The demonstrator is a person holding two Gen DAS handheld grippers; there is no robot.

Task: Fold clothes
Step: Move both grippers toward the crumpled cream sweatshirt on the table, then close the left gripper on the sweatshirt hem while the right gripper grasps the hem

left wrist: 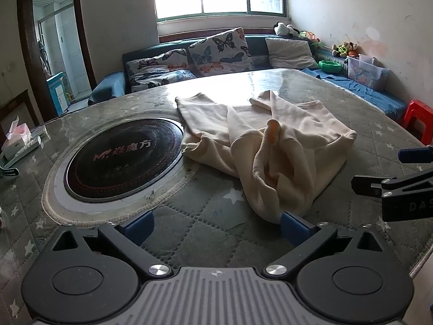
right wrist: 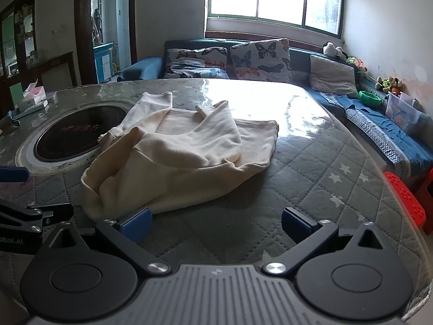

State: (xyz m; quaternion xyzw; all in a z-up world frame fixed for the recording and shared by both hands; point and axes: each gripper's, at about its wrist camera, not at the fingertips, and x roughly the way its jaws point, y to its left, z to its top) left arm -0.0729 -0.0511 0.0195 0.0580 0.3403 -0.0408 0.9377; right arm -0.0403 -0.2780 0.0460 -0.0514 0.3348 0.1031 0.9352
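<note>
A cream top (left wrist: 259, 138) lies bunched up on the table (left wrist: 205, 243), next to the round black cooker plate (left wrist: 121, 157) set into the table. Its near folds hide what is under them, and a bit of orange (left wrist: 273, 132) peeks out of one fold; what it is cannot be told. The cooker plate has pink writing that starts with "M"; the other signs are too blurry to read.

The left gripper (left wrist: 216, 227) is spread wide with nothing in it. Its right fingertip sits just at the near edge of the top. The right gripper (right wrist: 216, 224) is spread wide too and holds nothing. Its left fingertip is just at the top's near edge.

The other gripper shows at the side of each view, cut off. One bears "DAS", the other "obot.AI".

A tissue box (left wrist: 17, 138) is at the far left.
</note>
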